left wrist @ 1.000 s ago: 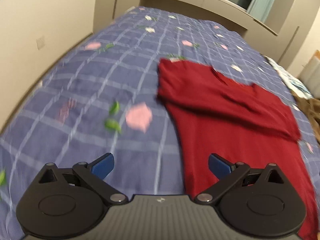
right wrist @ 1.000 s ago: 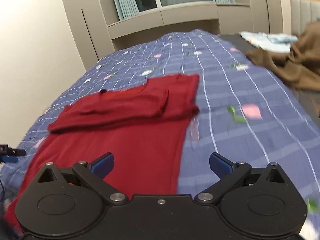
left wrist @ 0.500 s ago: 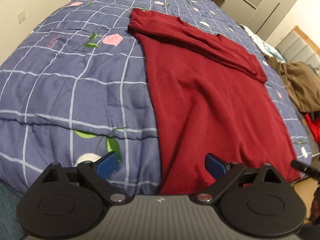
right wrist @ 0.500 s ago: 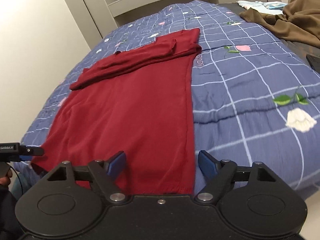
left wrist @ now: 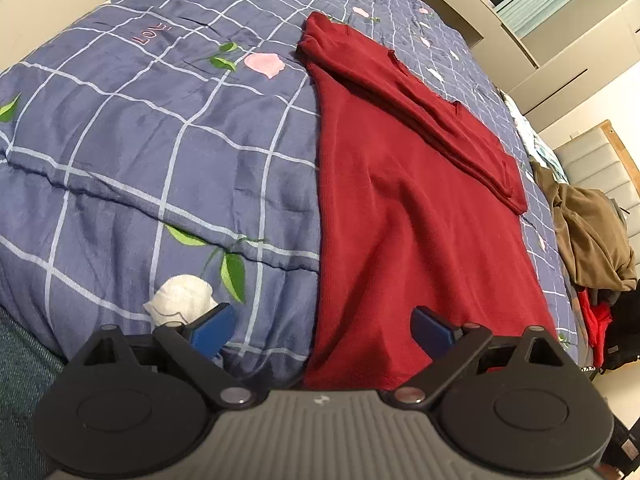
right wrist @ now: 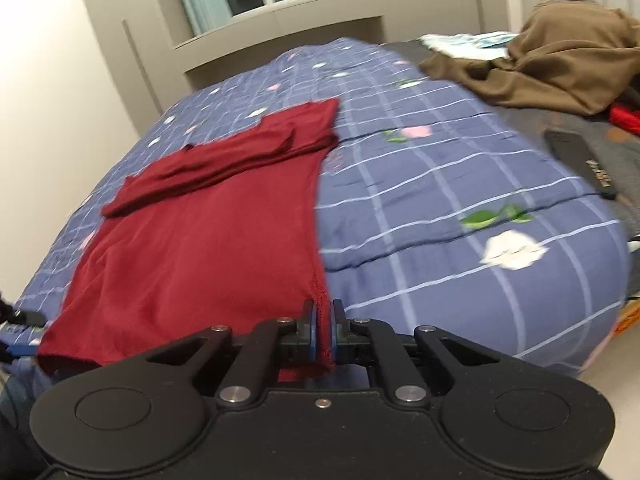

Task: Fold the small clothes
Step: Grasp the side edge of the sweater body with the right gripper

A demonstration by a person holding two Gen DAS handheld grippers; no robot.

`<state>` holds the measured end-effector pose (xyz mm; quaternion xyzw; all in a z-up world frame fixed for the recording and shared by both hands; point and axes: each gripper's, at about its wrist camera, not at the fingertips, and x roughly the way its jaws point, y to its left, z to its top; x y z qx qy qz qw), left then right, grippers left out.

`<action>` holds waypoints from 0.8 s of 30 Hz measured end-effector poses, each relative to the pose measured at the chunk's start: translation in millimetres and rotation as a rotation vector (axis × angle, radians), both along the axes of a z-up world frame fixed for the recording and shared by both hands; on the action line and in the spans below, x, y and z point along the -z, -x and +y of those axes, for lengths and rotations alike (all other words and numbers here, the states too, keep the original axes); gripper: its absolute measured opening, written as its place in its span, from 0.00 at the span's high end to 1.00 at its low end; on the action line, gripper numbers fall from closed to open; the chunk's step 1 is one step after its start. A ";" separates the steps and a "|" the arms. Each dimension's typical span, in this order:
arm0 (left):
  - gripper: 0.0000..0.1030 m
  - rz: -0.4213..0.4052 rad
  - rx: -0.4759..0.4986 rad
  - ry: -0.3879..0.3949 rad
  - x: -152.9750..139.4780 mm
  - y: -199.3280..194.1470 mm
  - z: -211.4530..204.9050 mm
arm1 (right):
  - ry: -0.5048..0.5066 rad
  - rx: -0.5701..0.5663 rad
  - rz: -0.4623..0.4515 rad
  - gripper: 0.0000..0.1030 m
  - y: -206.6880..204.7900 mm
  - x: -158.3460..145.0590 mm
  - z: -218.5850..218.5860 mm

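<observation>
Since half a second ago, our right gripper (right wrist: 321, 326) has closed on the near right corner of the shirt's (right wrist: 192, 240) hem, where before its jaws stood apart around that edge. Our left gripper (left wrist: 322, 326) has kept its jaws wide apart and has come in closer over the near left corner of the hem.

From the left wrist view, going left to right: we see the blue checked quilt (left wrist: 160, 152) with its flower print, one blue fingertip (left wrist: 212, 324) of the left gripper over a white flower, then the shirt's left edge running away from us. The other blue fingertip sits over the red cloth. The left gripper holds nothing. The shirt (left wrist: 400, 220) lies flat on the quilt, its sleeves folded across the far end in a band. Further right, a brown garment (left wrist: 588, 232) is heaped at the edge of the bed, with something red and black below it.

From the right wrist view, going left to right: the shirt spreads across the quilt (right wrist: 440, 200), its near hem at the bed's edge. The right gripper's blue pads are pressed together with the red hem pinched between them, and a bit of cloth hangs below. Right of that is bare quilt, then the brown garment (right wrist: 552, 60) and a dark flat object (right wrist: 580, 160) beside it.
</observation>
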<state>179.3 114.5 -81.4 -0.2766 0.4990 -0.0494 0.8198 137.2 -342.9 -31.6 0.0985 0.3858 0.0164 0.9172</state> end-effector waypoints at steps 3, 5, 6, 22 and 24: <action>0.07 0.003 0.004 -0.004 -0.4 -0.2 -0.9 | -0.002 0.005 0.031 0.95 -4.0 9.7 -2.8; 0.08 0.009 0.001 -0.004 -0.5 1.5 -0.7 | 0.004 0.004 0.049 0.95 -6.0 16.9 -2.1; 0.10 0.015 -0.004 -0.005 0.0 1.6 -0.2 | 0.000 0.007 0.049 0.95 -5.9 19.0 -2.9; 0.38 0.171 -0.004 -0.005 19.8 -1.0 -6.5 | 0.009 0.015 0.040 0.94 -8.6 22.3 -5.0; 0.46 0.171 -0.003 -0.010 18.3 -1.5 -7.6 | 0.007 0.016 0.041 0.94 -8.9 22.7 -5.5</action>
